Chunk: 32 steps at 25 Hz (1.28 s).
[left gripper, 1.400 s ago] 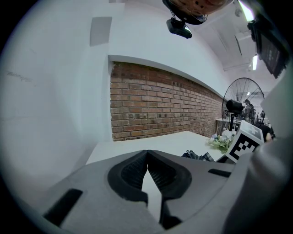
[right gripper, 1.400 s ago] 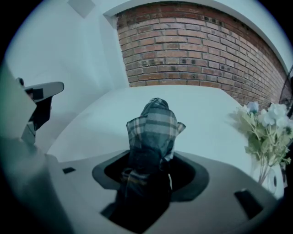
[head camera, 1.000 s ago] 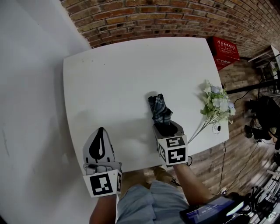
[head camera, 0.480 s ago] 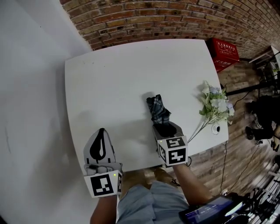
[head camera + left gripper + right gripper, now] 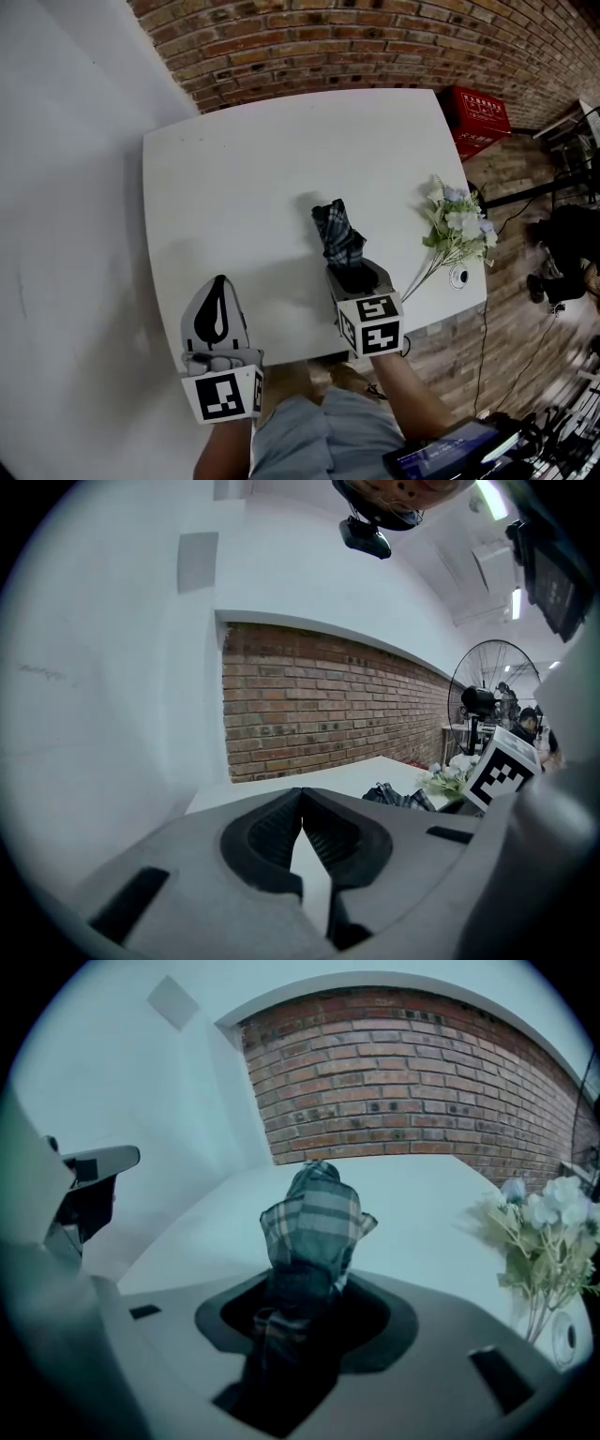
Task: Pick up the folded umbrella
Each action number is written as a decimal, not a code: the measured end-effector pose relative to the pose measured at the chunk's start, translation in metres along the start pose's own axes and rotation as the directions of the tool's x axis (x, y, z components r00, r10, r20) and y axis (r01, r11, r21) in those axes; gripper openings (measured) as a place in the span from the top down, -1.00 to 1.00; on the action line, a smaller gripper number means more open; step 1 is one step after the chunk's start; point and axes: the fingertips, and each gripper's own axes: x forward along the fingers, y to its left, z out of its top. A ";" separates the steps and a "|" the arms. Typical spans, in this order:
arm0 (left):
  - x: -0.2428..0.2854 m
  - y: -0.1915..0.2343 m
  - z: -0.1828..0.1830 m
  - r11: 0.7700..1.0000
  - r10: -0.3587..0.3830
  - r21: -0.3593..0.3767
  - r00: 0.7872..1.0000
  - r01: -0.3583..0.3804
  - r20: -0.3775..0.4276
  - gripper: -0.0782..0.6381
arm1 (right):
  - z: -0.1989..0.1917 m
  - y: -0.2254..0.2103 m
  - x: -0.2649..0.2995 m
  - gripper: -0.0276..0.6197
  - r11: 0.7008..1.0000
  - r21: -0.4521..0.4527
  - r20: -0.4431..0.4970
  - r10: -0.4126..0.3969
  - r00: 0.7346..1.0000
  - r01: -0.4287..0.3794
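Observation:
The folded umbrella (image 5: 337, 234), dark plaid fabric, sticks out from my right gripper (image 5: 354, 272) over the white table (image 5: 253, 169), its tip toward the brick wall. In the right gripper view the umbrella (image 5: 312, 1218) fills the space between the jaws of the right gripper (image 5: 305, 1307). Those jaws have just been closing and now grip it. Whether the umbrella's far end rests on the table I cannot tell. My left gripper (image 5: 217, 281) hovers at the table's near left edge, shut and empty. Its tips meet in the left gripper view (image 5: 301, 794), where the umbrella (image 5: 398, 797) shows to the right.
A bunch of pale artificial flowers (image 5: 459, 225) lies near the table's right edge, with a small round white object beside its stems. A red crate (image 5: 481, 112) stands on the floor beyond the right corner. A white wall runs along the left, a brick wall behind.

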 end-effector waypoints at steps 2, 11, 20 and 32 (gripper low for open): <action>-0.002 -0.001 0.003 1.000 0.001 0.003 1.000 -0.001 0.006 0.76 | 0.003 0.000 -0.003 0.32 1.000 -0.002 0.013 0.002 1.000 -0.001; -0.017 -0.012 0.018 1.000 -0.001 0.015 0.999 0.000 0.039 0.76 | 0.020 0.003 -0.026 0.32 1.000 -0.008 0.084 0.012 0.996 -0.011; -0.031 -0.024 0.036 0.999 -0.007 0.033 0.997 0.004 0.075 0.76 | 0.037 0.007 -0.052 0.31 0.999 -0.027 0.155 0.026 0.987 -0.022; -0.050 -0.041 0.060 0.998 -0.008 0.059 0.992 0.001 0.124 0.76 | 0.069 0.010 -0.091 0.31 0.998 -0.056 0.267 0.036 0.963 -0.022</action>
